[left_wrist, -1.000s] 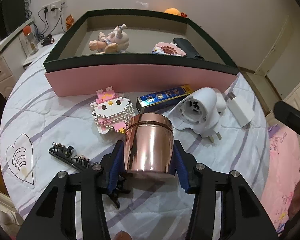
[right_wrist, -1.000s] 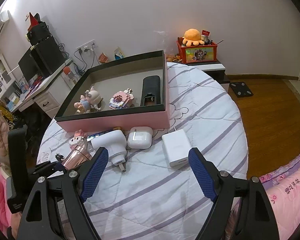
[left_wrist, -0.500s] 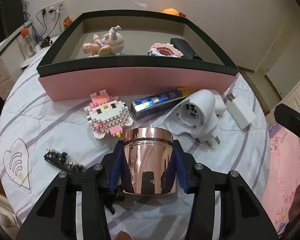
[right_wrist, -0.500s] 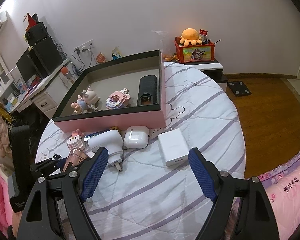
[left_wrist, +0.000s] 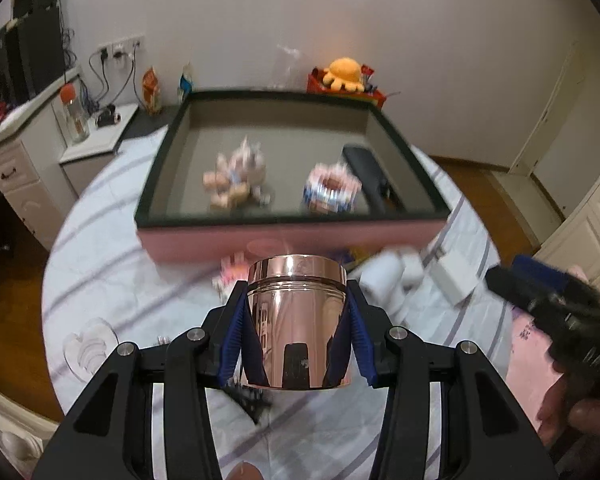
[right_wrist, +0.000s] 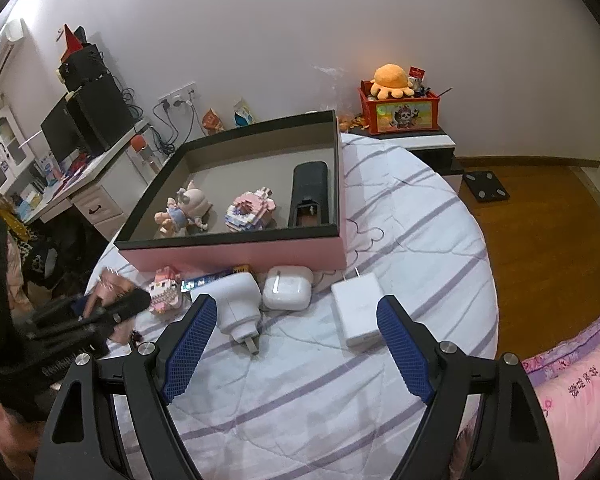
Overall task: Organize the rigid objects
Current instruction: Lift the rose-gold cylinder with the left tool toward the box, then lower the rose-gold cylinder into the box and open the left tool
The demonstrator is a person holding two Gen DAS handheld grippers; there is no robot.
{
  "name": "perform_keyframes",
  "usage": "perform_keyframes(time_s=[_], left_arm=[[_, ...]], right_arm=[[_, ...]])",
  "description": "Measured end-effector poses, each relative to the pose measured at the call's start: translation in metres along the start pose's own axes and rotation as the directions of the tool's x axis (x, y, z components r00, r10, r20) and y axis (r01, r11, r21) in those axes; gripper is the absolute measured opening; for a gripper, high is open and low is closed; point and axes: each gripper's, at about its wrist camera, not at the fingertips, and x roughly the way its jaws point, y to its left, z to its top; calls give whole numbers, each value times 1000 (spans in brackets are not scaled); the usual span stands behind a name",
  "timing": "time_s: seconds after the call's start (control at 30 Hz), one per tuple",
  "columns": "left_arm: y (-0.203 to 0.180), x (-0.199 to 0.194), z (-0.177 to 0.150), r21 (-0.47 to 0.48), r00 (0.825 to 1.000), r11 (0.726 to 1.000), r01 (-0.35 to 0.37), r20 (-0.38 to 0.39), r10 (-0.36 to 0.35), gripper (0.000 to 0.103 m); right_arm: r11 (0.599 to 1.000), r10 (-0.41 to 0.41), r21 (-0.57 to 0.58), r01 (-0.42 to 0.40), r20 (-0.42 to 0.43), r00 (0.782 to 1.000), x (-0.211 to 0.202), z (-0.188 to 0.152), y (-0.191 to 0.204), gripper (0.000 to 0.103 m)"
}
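Left fingers [left_wrist: 236, 332] pinching shiny copper canister [left_wrist: 296, 320] above bed; right fingers [right_wrist: 190, 344] spread, empty. Risk: slick metal slipping before pink box [left_wrist: 292, 242].

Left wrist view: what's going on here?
A person with a gripper in each hand is sorting items into the pink box. The left gripper is shut on a shiny rose-gold canister, held above the bedspread in front of the box. The right gripper hangs open and empty over the white chargers. Two toys and a remote already sit inside.
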Motion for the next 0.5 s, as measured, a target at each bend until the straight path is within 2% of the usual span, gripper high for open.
perform_keyframes(time_s=[0.23, 0.33, 0.5], left_arm=[[-5, 15, 55, 18, 998, 1000, -18, 57, 17, 47], [-6, 35, 77, 12, 998, 1000, -14, 56, 14, 47], [-7, 70, 96, 5, 999, 1000, -11, 30, 11, 47]], right_arm=[[1000, 6, -11, -5, 22, 1000, 10, 23, -1, 84], [1000, 2, -18, -1, 31, 1000, 20, 40, -4, 84], [1000, -10, -23, 11, 23, 1000, 46, 66, -9, 84]])
